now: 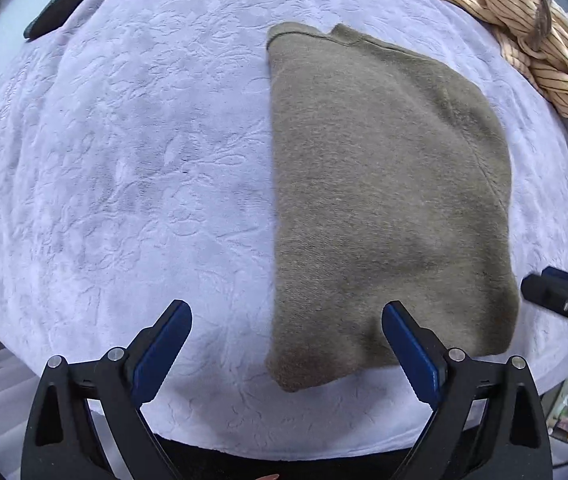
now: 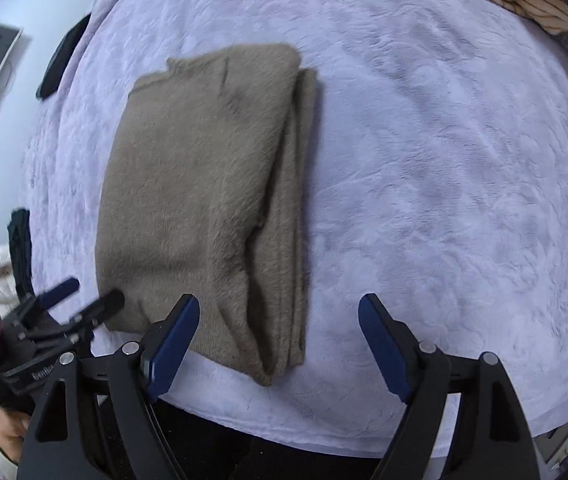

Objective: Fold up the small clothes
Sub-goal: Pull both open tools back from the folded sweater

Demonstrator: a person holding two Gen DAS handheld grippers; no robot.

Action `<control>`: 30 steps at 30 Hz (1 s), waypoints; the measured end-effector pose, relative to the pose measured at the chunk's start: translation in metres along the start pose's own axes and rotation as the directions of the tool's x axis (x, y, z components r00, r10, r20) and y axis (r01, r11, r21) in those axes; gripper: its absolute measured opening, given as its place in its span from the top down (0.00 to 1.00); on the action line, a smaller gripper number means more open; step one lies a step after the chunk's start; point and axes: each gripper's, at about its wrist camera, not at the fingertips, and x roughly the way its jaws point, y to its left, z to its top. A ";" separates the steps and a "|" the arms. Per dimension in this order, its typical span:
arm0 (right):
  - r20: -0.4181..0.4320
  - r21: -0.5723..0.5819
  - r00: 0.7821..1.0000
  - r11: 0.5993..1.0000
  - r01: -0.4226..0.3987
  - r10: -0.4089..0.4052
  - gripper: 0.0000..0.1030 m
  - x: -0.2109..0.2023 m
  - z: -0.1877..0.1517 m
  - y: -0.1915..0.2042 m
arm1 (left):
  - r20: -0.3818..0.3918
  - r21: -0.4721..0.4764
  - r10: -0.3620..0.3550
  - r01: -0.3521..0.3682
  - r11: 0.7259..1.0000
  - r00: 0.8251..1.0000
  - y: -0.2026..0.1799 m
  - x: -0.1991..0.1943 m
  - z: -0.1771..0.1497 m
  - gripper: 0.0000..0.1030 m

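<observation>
so the taupe sweater (image 1: 384, 200) lies folded lengthwise on the lavender blanket (image 1: 124, 160), its long axis running straight away from both sets of fingers, near hem toward them. the left gripper (image 1: 287, 332) hangs wide and empty over the near left corner; the right gripper (image 2: 279, 328) hangs wide and empty over the near right corner, where the layered edges show. likely next: each takes a near corner and carries the hem toward the collar. neither arm is clearly nearer.

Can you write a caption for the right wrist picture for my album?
Open right gripper poised above a folded fuzzy olive-brown sweater on a lavender embossed blanket.
</observation>
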 end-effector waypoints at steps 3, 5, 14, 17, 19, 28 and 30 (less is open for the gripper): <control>-0.040 -0.072 0.993 0.992 0.107 -0.110 0.18 0.026 -0.008 0.010 | -0.012 0.036 0.050 -0.049 0.998 0.999 0.002 0.015 -0.001 0.06; -0.064 -0.071 0.984 0.985 0.159 -0.164 0.18 0.043 -0.012 0.005 | -0.042 0.036 0.017 -0.015 0.999 0.999 0.009 0.025 -0.005 0.06; -0.052 0.063 0.982 0.981 0.184 -0.181 0.17 0.029 -0.030 -0.020 | -0.044 0.100 -0.009 0.014 0.995 0.999 0.020 0.016 -0.010 0.06; -0.007 0.048 0.981 0.979 0.196 -0.196 0.17 0.013 -0.030 -0.002 | -0.020 0.113 -0.021 0.023 0.993 1.000 0.019 0.003 -0.004 0.06; 0.025 0.041 0.983 0.982 0.183 -0.184 0.16 0.002 -0.027 0.011 | 0.002 0.115 -0.026 0.026 0.993 1.000 0.018 -0.006 0.002 0.06; 0.058 0.021 0.979 0.981 0.195 -0.196 0.00 -0.011 -0.015 0.043 | 0.005 0.089 -0.028 0.027 0.996 1.000 0.021 -0.025 0.003 0.06; 0.063 0.034 0.978 0.980 0.197 -0.199 0.00 -0.015 -0.015 0.047 | 0.007 0.094 -0.025 0.024 0.995 1.000 0.020 -0.027 0.000 0.06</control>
